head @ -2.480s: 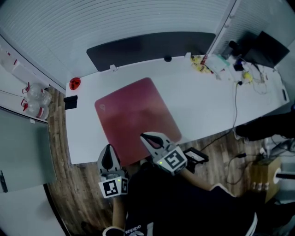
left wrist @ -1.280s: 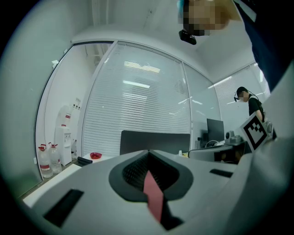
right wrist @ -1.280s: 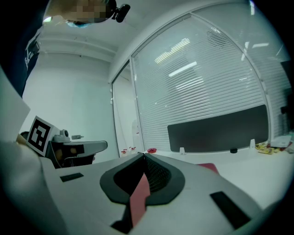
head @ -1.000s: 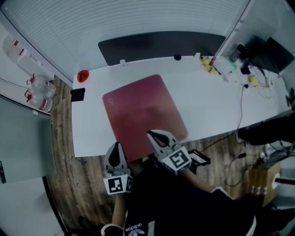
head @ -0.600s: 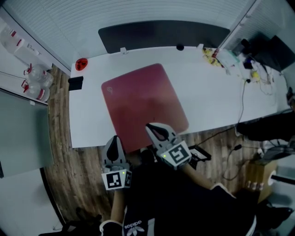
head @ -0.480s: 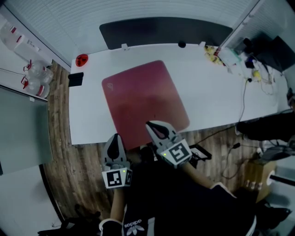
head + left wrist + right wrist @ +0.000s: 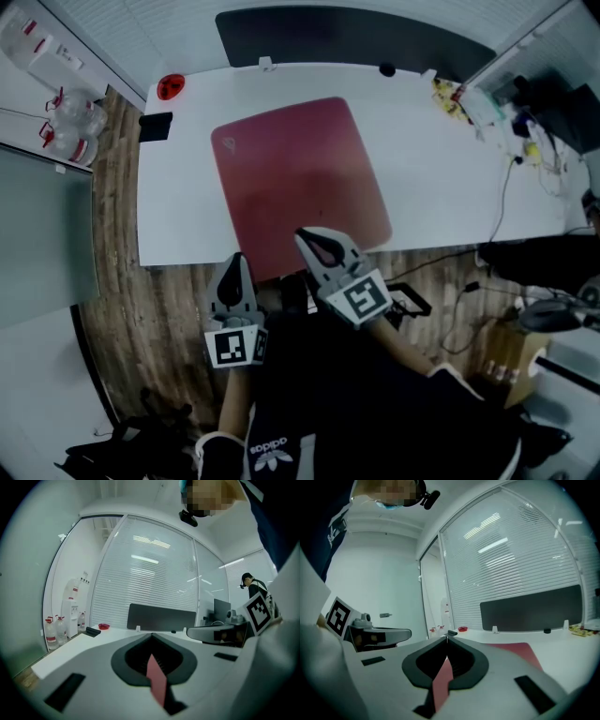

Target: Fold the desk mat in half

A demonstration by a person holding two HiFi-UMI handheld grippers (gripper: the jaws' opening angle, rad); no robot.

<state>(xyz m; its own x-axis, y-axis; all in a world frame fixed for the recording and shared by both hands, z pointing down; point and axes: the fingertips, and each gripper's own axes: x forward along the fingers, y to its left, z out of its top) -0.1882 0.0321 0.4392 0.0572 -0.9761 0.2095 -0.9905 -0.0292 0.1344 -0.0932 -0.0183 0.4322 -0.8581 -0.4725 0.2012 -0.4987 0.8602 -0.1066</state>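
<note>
Office room, blinds (image 7: 145,588) on the far wall, wood floor (image 7: 112,300). White table (image 7: 441,169) fills most of the head view, dark panel (image 7: 356,37) along its far edge. Desk mat (image 7: 300,178), red, lies flat and unfolded mid-table, its near edge at the table's near edge. Right gripper (image 7: 307,238) hovers over that edge, left gripper (image 7: 236,262) just off the near-left corner; both have jaws together, nothing clamped. Reads as pre-grasp, fold not started. Next move: open both, pinch the near corners, carry them over to the far edge.
</note>
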